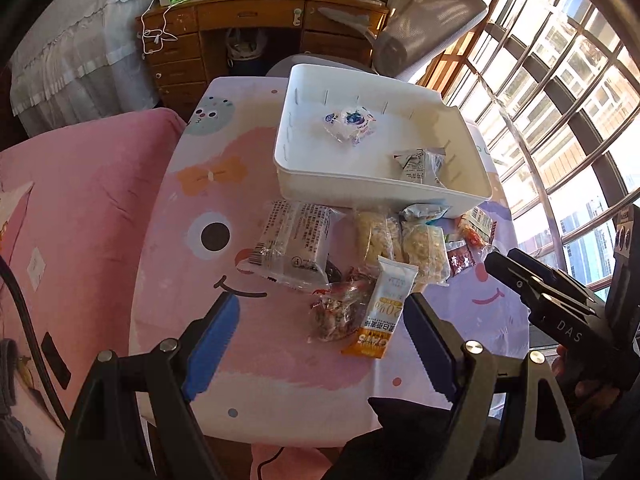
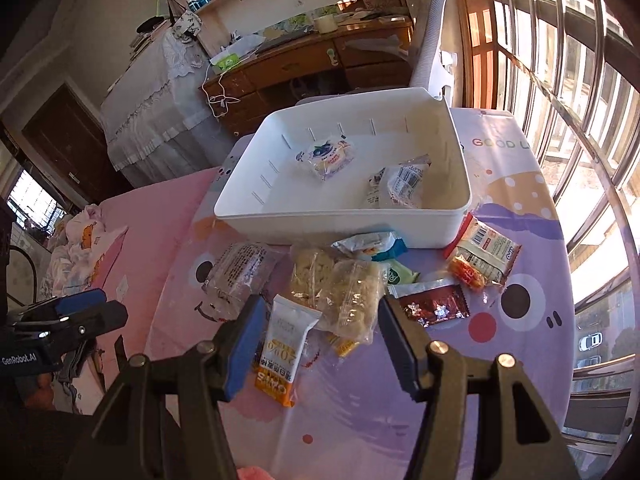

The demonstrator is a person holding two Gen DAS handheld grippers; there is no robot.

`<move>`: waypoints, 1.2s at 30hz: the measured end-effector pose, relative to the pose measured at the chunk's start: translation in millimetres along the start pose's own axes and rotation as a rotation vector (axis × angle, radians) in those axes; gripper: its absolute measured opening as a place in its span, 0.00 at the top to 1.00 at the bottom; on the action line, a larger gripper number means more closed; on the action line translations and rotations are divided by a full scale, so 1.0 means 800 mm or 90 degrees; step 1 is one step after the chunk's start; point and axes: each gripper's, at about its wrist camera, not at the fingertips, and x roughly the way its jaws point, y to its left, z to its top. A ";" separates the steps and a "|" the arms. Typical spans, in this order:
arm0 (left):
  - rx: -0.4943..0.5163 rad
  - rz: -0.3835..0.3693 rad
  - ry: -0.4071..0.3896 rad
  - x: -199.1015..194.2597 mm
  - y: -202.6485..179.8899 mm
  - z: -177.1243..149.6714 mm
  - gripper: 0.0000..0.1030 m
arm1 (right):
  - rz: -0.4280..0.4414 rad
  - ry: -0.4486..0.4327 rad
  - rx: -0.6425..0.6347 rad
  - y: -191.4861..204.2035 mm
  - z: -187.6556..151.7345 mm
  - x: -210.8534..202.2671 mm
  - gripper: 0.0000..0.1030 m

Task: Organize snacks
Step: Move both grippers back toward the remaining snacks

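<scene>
Snacks crowd the near side of the white bin; we find open cloth only nearer and to the left.

We see the white bin (image 1: 384,194) standing at the far side of the table (image 1: 280,400), its near wall blocking a level pass, its top open with bare floor between two packets. Just near it, the clear wrapped cake (image 1: 292,246), the rice crackers (image 2: 340,292) and the protein bar (image 2: 286,348) lie touching. The red sachet (image 2: 432,304) sits to the right.
</scene>
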 end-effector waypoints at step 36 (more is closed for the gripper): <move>0.186 -0.084 0.042 0.060 0.118 0.076 0.19 | -0.216 0.025 0.173 0.133 -0.102 0.049 0.42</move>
